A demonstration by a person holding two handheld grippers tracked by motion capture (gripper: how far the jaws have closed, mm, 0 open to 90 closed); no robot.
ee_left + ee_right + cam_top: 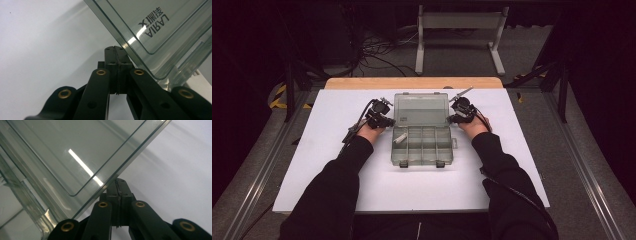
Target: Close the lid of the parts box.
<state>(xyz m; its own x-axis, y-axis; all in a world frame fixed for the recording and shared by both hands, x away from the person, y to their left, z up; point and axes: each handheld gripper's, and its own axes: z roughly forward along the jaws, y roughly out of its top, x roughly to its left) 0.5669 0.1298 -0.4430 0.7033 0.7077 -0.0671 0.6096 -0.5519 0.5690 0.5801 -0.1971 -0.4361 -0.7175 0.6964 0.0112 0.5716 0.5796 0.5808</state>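
A clear grey-green compartment box (427, 147) lies on the white board (337, 165), its lid (420, 107) swung open toward the far side. A small white piece (400, 138) rests in a left compartment. My left gripper (381, 119) sits at the lid's left edge with the jaws shut and nothing between them. In the left gripper view its tips (115, 48) lie just under the edge of the lid (155, 27). My right gripper (460, 112) mirrors it at the lid's right edge, shut and empty. Its tips (119, 182) reach under the lid (75, 152).
A strip of wooden table top (412, 82) shows behind the board. On the floor beyond stand a white metal frame (459, 35) and loose cables (372, 50). Metal rails (257, 175) run along both sides of the table.
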